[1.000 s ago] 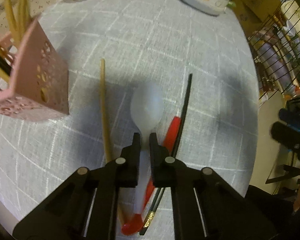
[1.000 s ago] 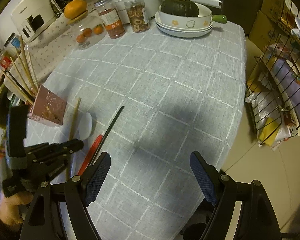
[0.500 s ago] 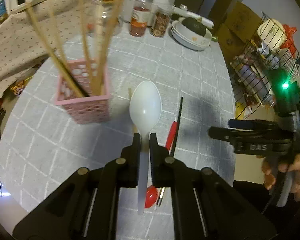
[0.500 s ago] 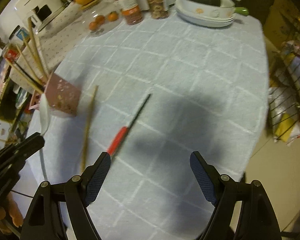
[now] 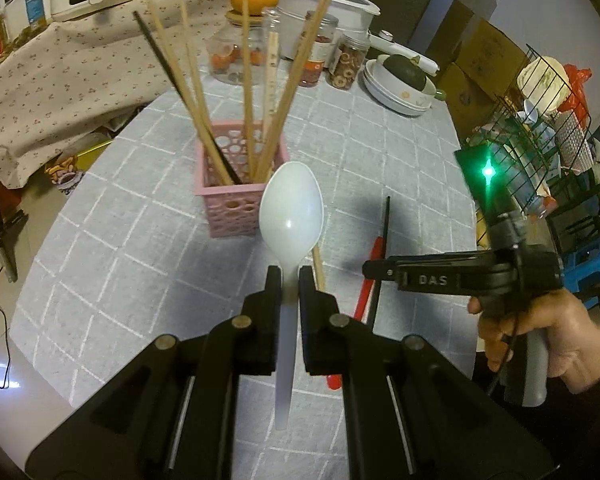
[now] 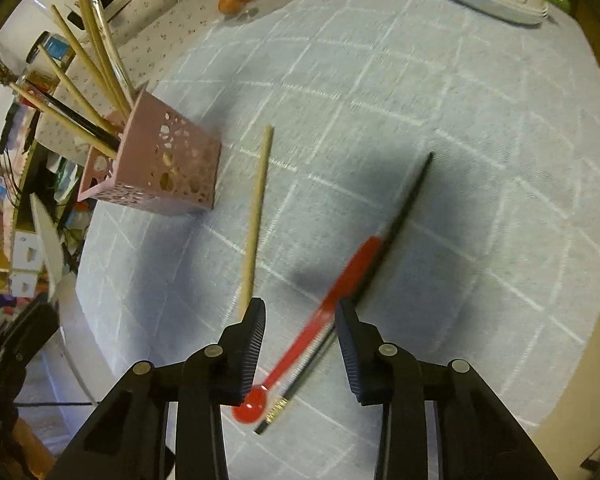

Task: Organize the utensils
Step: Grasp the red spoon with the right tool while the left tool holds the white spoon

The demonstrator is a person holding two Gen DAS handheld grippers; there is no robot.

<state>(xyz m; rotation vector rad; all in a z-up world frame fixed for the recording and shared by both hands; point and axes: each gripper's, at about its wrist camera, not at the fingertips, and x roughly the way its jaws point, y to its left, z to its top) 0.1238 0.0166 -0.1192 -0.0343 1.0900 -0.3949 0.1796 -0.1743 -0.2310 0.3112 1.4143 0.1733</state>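
Up in the left wrist view, left gripper (image 5: 286, 280) pinched tight on the white spoon (image 5: 291, 210) by its handle, bowl raised just before the pink basket (image 5: 242, 184) bristling with chopsticks (image 5: 256, 92). Off to the right, right gripper (image 5: 370, 270) in a hand (image 5: 548, 332), low over the red spoon (image 5: 366, 288). Over in the right wrist view, jaws closing around the red spoon (image 6: 332, 300) and black chopstick (image 6: 400, 216), pads not yet pressing. Alongside on the grey tablecloth (image 6: 460, 160), one wooden chopstick (image 6: 256, 216), loose beside the basket.
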